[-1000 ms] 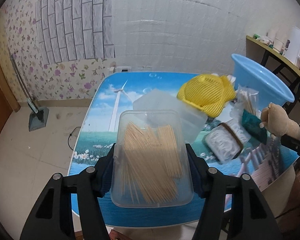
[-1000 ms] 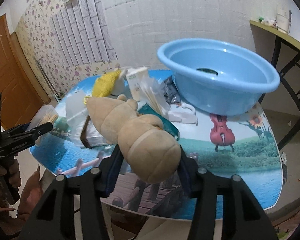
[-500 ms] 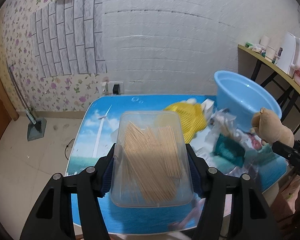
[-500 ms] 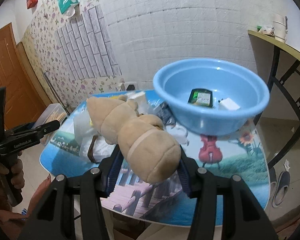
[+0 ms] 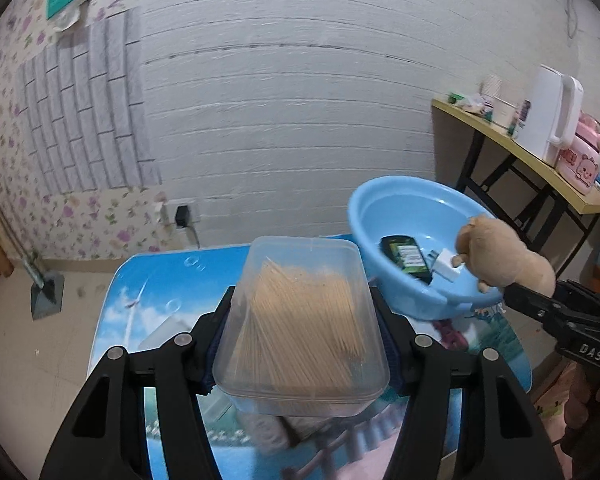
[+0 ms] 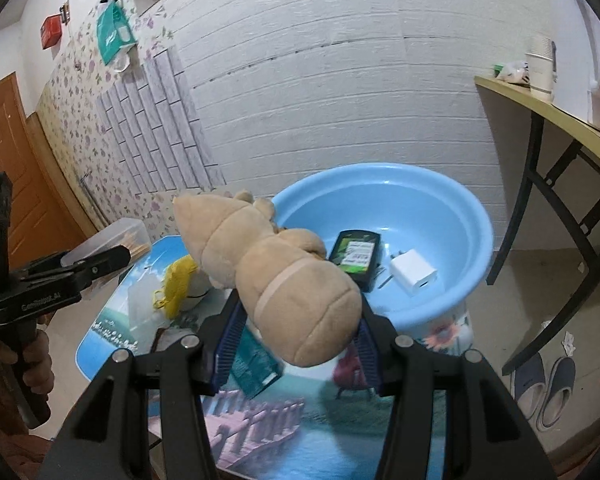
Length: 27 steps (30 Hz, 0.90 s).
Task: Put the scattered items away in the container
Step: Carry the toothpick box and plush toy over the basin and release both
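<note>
In the left wrist view the left gripper [image 5: 302, 328] clamps a clear box of toothpicks [image 5: 302, 320] at lower centre, above the desk [image 5: 160, 280], with the blue basin [image 5: 384, 200] at right, while in the right wrist view the right gripper [image 6: 296, 320] pinches a tan plush toy [image 6: 276, 276] at centre, just left of the basin.
</note>
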Each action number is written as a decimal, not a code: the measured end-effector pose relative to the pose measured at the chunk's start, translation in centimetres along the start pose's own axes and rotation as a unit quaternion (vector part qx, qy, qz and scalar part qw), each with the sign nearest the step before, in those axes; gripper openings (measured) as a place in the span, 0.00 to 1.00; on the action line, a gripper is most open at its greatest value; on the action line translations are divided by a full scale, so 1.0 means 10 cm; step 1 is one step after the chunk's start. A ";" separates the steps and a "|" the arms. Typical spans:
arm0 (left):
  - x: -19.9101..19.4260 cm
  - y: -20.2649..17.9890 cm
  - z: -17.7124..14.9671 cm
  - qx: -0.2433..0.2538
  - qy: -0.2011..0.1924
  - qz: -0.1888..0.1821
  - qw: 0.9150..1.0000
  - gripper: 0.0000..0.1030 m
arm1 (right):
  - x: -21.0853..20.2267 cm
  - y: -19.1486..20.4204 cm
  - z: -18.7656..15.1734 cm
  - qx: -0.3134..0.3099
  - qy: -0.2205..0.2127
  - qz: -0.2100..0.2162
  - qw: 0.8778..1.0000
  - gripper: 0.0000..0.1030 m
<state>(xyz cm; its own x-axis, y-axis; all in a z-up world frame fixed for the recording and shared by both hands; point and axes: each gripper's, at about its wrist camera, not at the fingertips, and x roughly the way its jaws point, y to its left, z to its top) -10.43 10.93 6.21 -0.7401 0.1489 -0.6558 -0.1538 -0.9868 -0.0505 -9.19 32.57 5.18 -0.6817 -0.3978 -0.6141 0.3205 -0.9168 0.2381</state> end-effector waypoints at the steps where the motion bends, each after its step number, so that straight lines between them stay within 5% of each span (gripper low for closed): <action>1: 0.03 -0.04 0.04 0.003 0.001 -0.003 1.000 0.59 | 0.02 -0.04 0.01 0.003 0.001 -0.001 1.000 0.49; 13: 0.60 -0.65 0.40 0.056 0.011 -0.037 0.998 0.59 | 0.33 -0.48 0.15 0.032 0.010 -0.030 0.999 0.49; 27: 0.96 -0.94 0.46 0.083 0.030 -0.057 0.994 0.59 | 0.61 -0.63 0.18 0.033 0.032 -0.034 0.998 0.50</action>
<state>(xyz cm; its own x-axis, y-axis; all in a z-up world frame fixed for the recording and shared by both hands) -19.06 21.89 3.88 -0.6717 0.2511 -0.6970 -0.3447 -0.9387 -0.0061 -16.54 35.85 1.34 -0.6571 -0.3328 -0.6764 0.2286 -0.9430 0.2419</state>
